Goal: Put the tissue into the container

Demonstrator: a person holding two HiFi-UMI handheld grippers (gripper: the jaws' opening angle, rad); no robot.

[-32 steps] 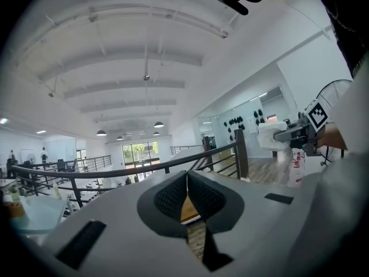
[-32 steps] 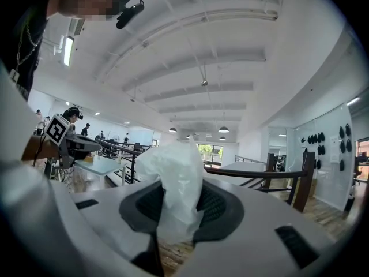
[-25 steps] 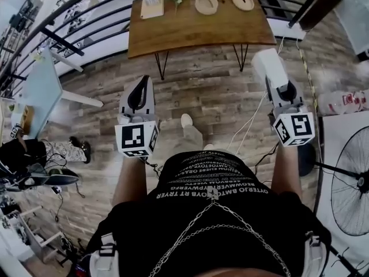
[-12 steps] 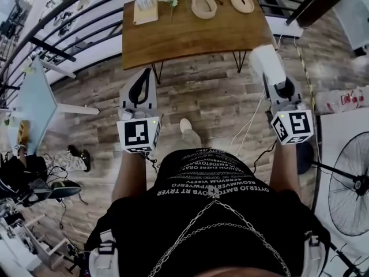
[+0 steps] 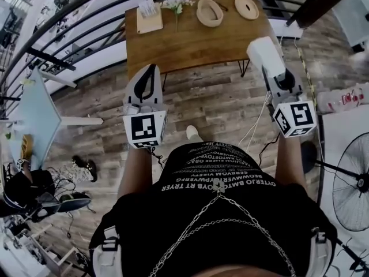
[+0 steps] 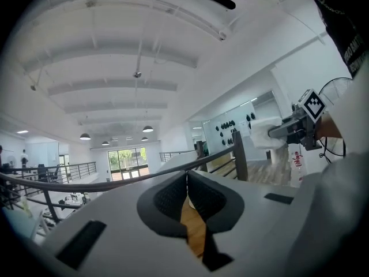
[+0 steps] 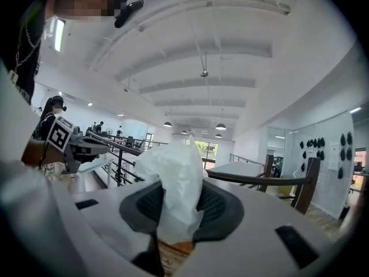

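Note:
My right gripper [image 5: 267, 62] is shut on a crumpled white tissue [image 5: 263, 52], held over the wooden floor in front of the table. In the right gripper view the tissue [image 7: 174, 180] stands up between the dark pads [image 7: 214, 205]. My left gripper [image 5: 149, 69] hangs level with it on the left, shut and holding nothing; its pads [image 6: 173, 196] meet in the left gripper view. A tan round container [image 5: 209, 12] sits at the far side of the wooden table [image 5: 196, 42], a flat round lid [image 5: 247, 7] to its right. Both grippers are well short of the table.
A tissue box [image 5: 149, 11] on a wooden tray and a small vase of flowers [image 5: 176, 3] stand at the table's far left. A black railing [image 5: 69, 16] runs behind it. A fan [image 5: 351, 183] stands at the right, cables [image 5: 253, 128] cross the floor, and a pale blue table [image 5: 34, 117] is at the left.
Both grippers have come a little nearer to the table as the person steps forward. The tissue stays in the right gripper, and the left stays shut.

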